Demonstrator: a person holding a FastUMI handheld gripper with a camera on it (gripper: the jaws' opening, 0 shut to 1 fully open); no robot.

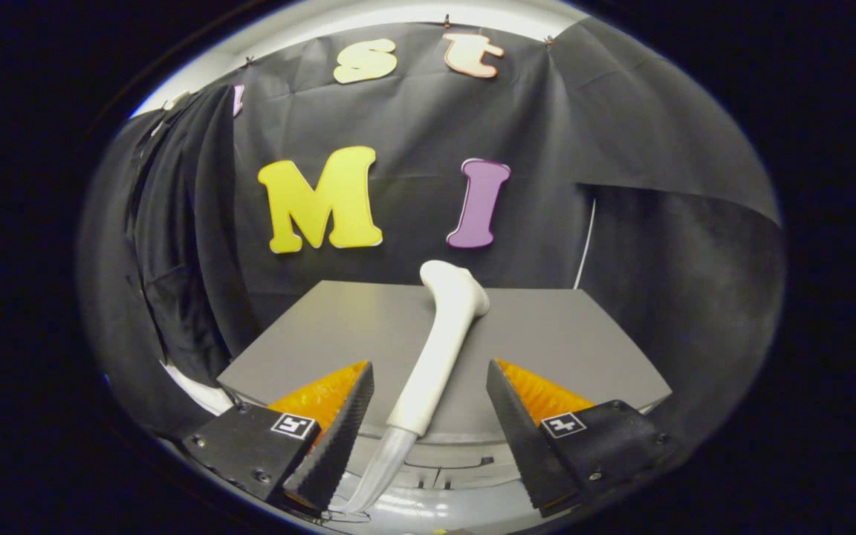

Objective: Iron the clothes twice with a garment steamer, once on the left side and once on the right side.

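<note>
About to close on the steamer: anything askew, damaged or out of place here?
Nothing looks damaged or spilled. The steamer lies on the grey table, its handle end sticking out past the near edge between the open gripper fingers, neither touching it. Dark clothes hang beyond the table's left side.

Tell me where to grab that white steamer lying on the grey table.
Grip the steamer on its straight handle, midway along, coming straight ahead. It lies on the table between the open gripper fingers, head pointing away, so they can close across it.
</note>
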